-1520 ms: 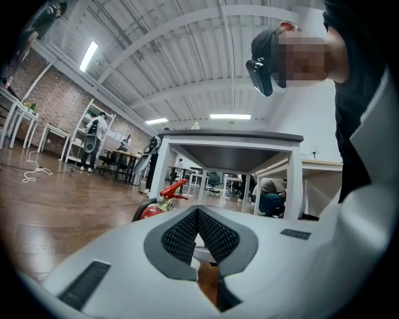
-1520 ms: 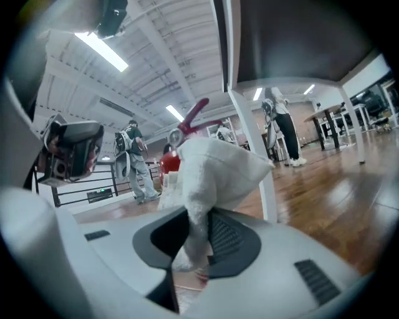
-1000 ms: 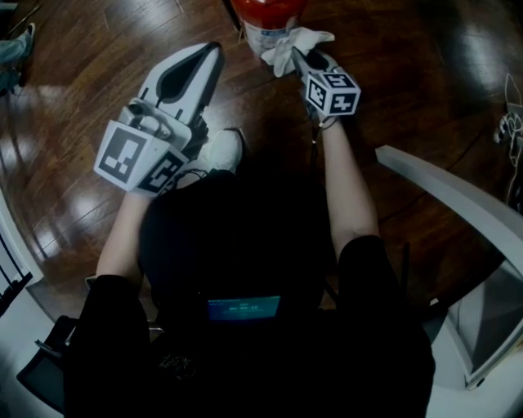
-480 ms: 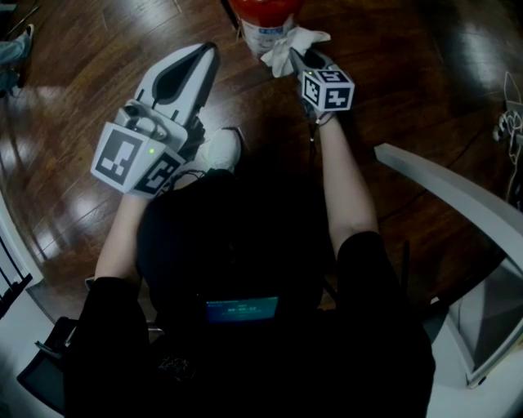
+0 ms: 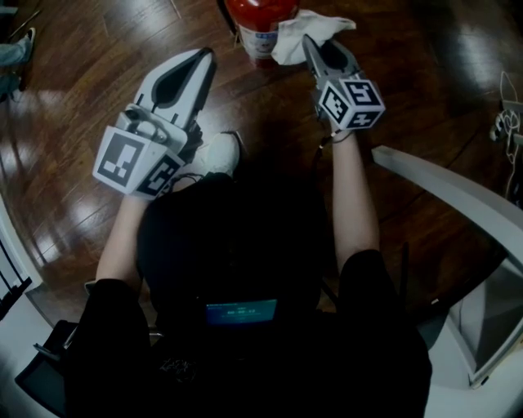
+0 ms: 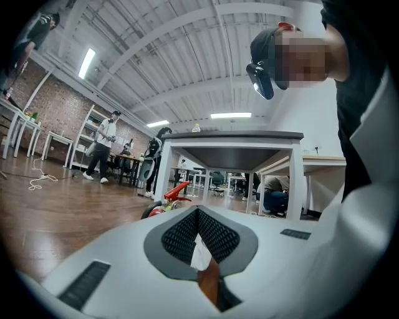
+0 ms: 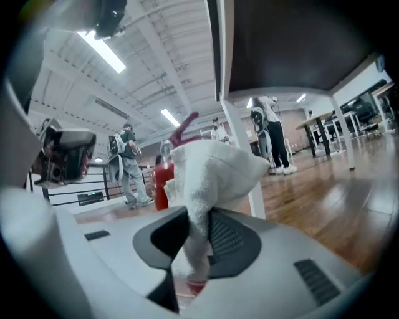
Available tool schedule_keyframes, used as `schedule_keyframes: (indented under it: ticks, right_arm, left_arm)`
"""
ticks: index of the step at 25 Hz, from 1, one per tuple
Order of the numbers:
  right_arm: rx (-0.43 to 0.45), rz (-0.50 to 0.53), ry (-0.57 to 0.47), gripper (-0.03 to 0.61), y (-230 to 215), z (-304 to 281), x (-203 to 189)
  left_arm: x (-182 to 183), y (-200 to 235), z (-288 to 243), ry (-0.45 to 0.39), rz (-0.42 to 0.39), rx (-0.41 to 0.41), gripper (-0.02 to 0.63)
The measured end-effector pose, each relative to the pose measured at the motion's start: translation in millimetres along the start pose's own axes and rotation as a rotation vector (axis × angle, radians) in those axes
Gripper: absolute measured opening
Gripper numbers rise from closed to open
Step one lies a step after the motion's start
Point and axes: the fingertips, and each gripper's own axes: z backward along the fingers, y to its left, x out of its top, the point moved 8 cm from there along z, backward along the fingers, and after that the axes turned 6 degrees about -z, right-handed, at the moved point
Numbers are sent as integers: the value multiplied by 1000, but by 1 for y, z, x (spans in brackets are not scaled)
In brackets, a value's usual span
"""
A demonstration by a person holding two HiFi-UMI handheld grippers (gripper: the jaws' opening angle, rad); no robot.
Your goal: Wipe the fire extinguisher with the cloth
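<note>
Mid-wipe. My right gripper (image 5: 314, 46) pinches cloth (image 5: 304, 31) at extinguisher's (image 5: 260, 20) 3 o'clock. Left gripper (image 5: 198, 59): jaws pressed together, idle. Next, I judge: press cloth on.

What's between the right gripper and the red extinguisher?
The cloth, clamped in the right gripper, beside the extinguisher; the head view shows it.

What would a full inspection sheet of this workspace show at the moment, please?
Surface: dark, glossy wood floor.
Job's things: red fire extinguisher upright on the floor; white cloth right beside it, contact unclear.
Clutter: nothing seen.
Grippers: right gripper shut on the cloth; left gripper shut, empty, held away from the extinguisher.
Cables: pale cord loose on the floor at the right edge.
Surroundings: table ahead; people standing in the background.
</note>
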Motion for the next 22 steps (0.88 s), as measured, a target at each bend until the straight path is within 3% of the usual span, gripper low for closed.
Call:
schedule_keyframes:
  ticks: [4,9,22]
  right_arm:
    - [74,39,-169,97,31,17,71]
    - [136,83,-241,97,69,18,124]
    - [156,72,-121,97,98,-25,76]
  left_arm:
    - [0,0,3,-1,2,9,-2]
    - [3,-1,3,-6,-4,16,-2]
    - [0,1,-1,-15,32,2,-2]
